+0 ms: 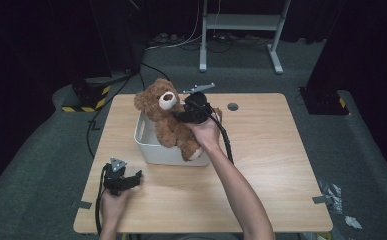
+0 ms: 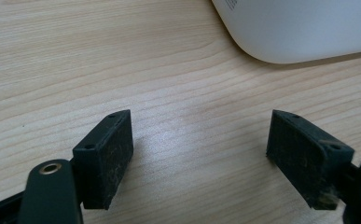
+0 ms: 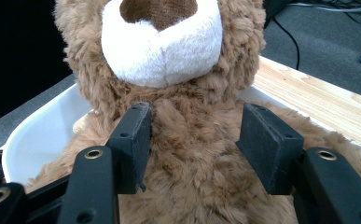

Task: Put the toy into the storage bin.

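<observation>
Teddy bear (image 1: pixel 168 120) sits in the white bin (image 1: pixel 148 147) near the middle of the tabletop (image 1: pixel 261 165), torso in, one leg hanging over the near rim. Right gripper (image 3: pixel 192 140) is at the bear's chest just under the muzzle, fingers (image 3: pixel 134 144) spread on either side of the fur, not clamping. Left gripper (image 2: pixel 199 154) rests low over bare wood just beside the bin's near-left corner, fingers released, nothing between them.
</observation>
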